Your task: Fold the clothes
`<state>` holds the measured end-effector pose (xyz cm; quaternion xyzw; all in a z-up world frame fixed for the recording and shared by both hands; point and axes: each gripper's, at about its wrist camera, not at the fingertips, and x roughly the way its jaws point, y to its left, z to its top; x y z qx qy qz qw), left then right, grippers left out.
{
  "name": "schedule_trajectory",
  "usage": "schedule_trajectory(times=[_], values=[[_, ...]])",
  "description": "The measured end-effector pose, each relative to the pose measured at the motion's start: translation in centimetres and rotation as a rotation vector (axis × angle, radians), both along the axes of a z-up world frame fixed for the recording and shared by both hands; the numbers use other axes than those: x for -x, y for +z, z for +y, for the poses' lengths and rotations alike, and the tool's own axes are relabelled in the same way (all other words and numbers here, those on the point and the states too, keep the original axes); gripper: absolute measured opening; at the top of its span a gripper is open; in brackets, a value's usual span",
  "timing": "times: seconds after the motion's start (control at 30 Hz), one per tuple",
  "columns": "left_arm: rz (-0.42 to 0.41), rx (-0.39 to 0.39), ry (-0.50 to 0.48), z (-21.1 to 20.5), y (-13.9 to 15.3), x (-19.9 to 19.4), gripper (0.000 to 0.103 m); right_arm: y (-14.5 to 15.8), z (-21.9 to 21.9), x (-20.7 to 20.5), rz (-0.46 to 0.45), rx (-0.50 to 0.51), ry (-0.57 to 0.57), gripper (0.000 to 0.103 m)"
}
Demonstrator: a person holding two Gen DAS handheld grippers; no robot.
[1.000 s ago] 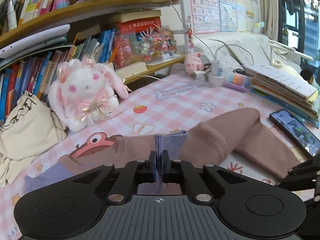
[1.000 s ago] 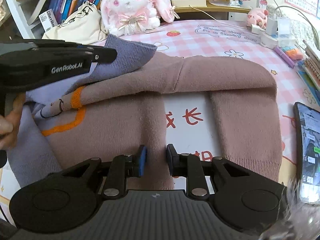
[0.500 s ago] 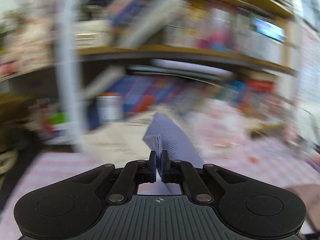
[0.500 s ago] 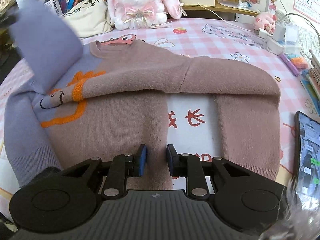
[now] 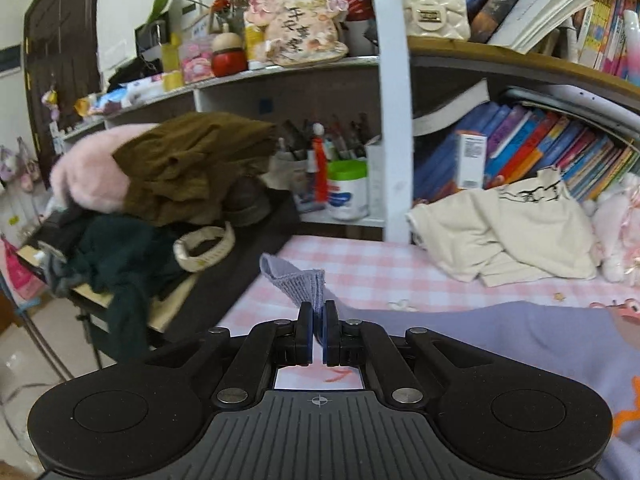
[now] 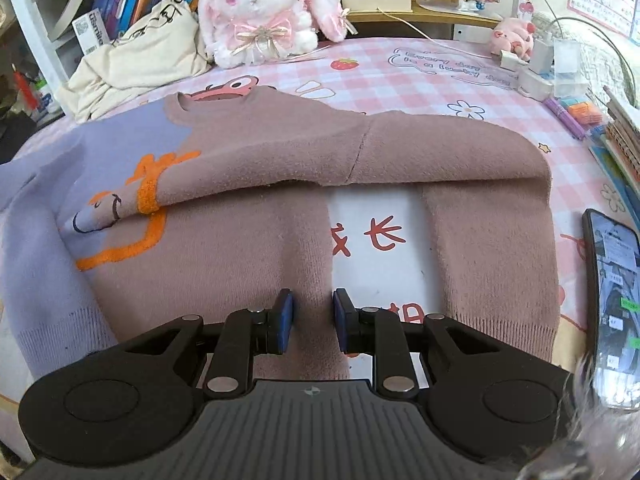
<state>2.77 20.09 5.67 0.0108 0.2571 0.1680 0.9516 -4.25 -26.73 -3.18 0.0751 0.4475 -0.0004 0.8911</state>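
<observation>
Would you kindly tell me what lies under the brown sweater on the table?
Under the brown sweater lies a pink checked tablecloth; red characters show in the gap beside its sleeve. Whatever print sits beneath the knit itself is covered.

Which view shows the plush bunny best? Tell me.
The right wrist view: the plush bunny sits whole and sharp at the back of the table, facing the camera. The left wrist view catches only a pink-white sliver of it at the right edge.
</observation>
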Motion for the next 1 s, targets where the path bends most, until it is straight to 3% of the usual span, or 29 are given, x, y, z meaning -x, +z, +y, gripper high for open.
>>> schedule_trajectory(times=[0.17, 0.3, 0.37, 0.47, 0.5, 0.53, 0.57, 0.63, 0.7, 0.77, 0.9, 1.0], values=[[0.012, -0.064, 0.038, 1.9, -0.4, 0.1, 0.003, -0.1, 0.7, 0.3, -0.018, 0.044, 0.001, 0.021], [0.03, -0.024, 0.116, 4.5, -1.0, 0.3, 0.003, 0.1, 0.9, -0.2, 0.005, 0.051, -0.005, 0.021], [0.099, -0.002, 0.148, 5.7, -1.7, -0.2, 0.013, 0.1, 0.8, -0.6, 0.014, 0.044, 0.002, 0.021], [0.152, -0.02, 0.161, 5.4, -1.9, 0.2, 0.014, 0.1, 1.0, -0.6, 0.018, 0.062, 0.02, 0.021], [0.155, 0.009, 0.105, 4.4, -1.9, 0.8, 0.016, 0.1, 1.1, -0.7, 0.021, 0.066, 0.022, 0.021], [0.157, 0.038, 0.049, 3.4, -1.8, 1.3, 0.026, 0.1, 1.1, -0.8, 0.024, 0.064, 0.019, 0.021], [0.161, 0.071, -0.008, 2.4, -1.8, 1.9, 0.044, 0.1, 1.1, -0.8, 0.024, 0.063, 0.018, 0.021], [0.199, 0.285, -0.153, 0.8, -2.6, 2.2, 0.059, 0.1, 1.2, -0.8, 0.021, 0.07, 0.025, 0.021], [0.216, 0.514, -0.259, -0.6, -4.0, 2.2, 0.06, 0.1, 1.2, -0.9, 0.024, 0.074, 0.031, 0.021], [0.261, 0.645, -0.275, -2.0, -5.6, 1.5, 0.06, 0.1, 1.1, -1.1, 0.031, 0.071, 0.033, 0.021], [0.321, 0.738, -0.233, -3.5, -7.9, -0.2, 0.059, 0.2, 1.1, -1.3, 0.045, 0.057, 0.023, 0.018], [0.339, 0.753, -0.22, -4.3, -8.7, -1.0, 0.059, 0.3, 1.2, -1.1, 0.048, 0.054, 0.024, 0.018]])
